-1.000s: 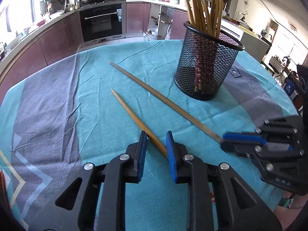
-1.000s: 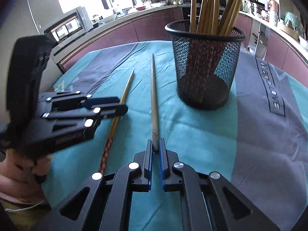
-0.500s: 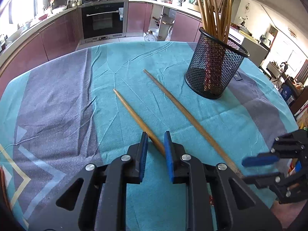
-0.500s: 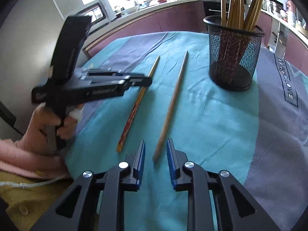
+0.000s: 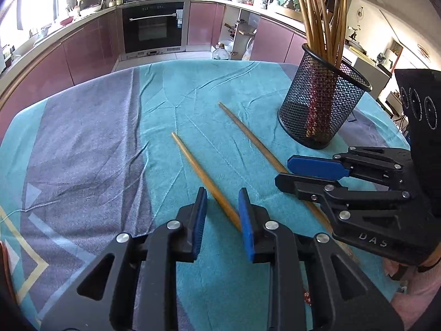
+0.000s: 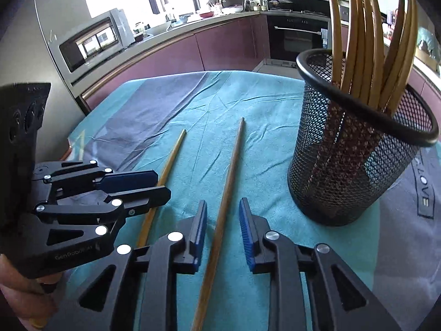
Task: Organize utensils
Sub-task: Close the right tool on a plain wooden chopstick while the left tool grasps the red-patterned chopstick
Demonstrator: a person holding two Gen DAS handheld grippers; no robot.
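Two wooden chopsticks lie on the teal tablecloth. The left chopstick point(image 5: 202, 173) runs between the open jaws of my left gripper point(image 5: 222, 201); it also shows in the right wrist view point(image 6: 169, 162). The right chopstick point(image 6: 227, 190) runs between the open jaws of my right gripper point(image 6: 222, 215); it also shows in the left wrist view point(image 5: 248, 135). Neither is clamped. A black mesh holder point(image 5: 319, 104) with several chopsticks stands upright at the far right; it also shows in the right wrist view point(image 6: 355, 165). Each gripper shows in the other's view, the right one point(image 5: 284, 171) and the left one point(image 6: 162, 184).
The round table carries a teal and grey cloth point(image 5: 91, 143). Purple kitchen cabinets and a black oven point(image 5: 153, 27) stand behind it. A microwave point(image 6: 93, 44) sits at the left in the right wrist view.
My right gripper let go of the right chopstick, drew back, then came forward again with open jaws around it. My left gripper stayed open over the left chopstick and opened slightly wider.
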